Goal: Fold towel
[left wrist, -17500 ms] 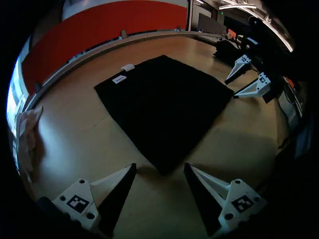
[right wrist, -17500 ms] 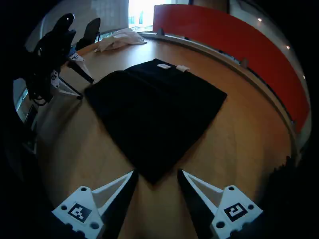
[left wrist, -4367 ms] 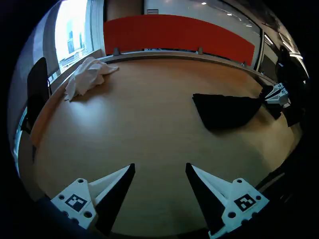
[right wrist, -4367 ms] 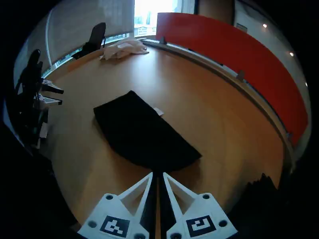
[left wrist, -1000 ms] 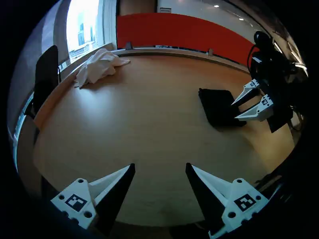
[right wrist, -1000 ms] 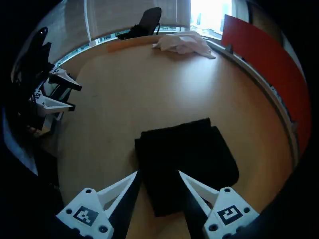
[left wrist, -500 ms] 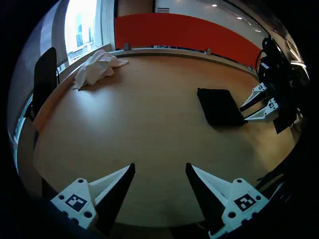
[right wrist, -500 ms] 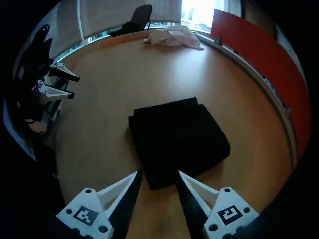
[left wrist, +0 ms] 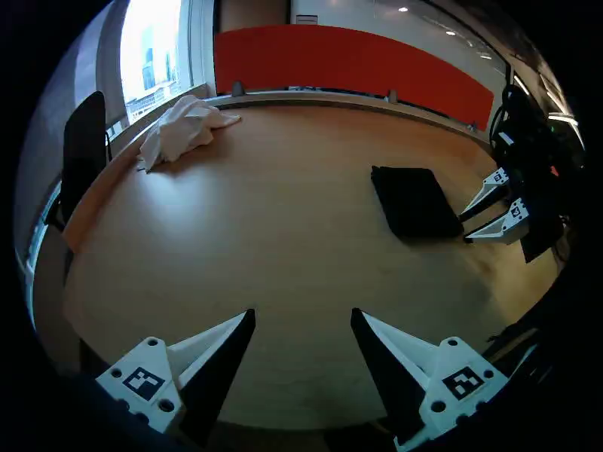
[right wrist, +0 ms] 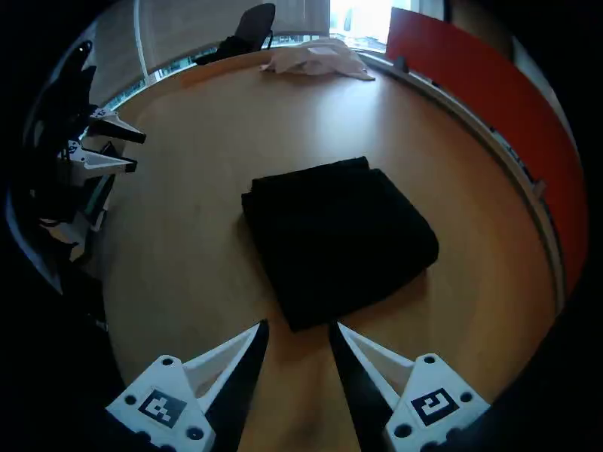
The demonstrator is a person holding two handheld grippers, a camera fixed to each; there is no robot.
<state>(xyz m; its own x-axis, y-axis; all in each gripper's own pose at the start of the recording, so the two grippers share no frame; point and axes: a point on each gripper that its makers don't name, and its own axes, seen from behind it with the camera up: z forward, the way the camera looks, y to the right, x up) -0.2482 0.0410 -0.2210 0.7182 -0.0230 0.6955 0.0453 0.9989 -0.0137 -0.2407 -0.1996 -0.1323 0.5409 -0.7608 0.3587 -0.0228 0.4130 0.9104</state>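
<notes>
A black towel [right wrist: 339, 237] lies folded into a thick rectangle on the wooden table [right wrist: 188, 226]. In the right gripper view my right gripper [right wrist: 295, 330] is open just short of the towel's near corner, with nothing between its fingers. The left gripper view shows the same towel [left wrist: 413, 202] far off at the right, with the right gripper [left wrist: 472, 226] beside its right edge. My left gripper [left wrist: 301, 316] is open over bare table, far from the towel. In the right gripper view the left gripper [right wrist: 132, 151] sits at the far left edge.
A crumpled white cloth [left wrist: 181, 129] lies at the table's far left corner, also seen as the white cloth [right wrist: 316, 59] at the back. A red partition [left wrist: 347, 64] runs along the far edge. A dark chair [left wrist: 79, 162] stands beyond the left edge.
My right gripper has drawn back from the folded towel, which earlier reached between its open fingers. The towel lies still. The left gripper has hardly moved.
</notes>
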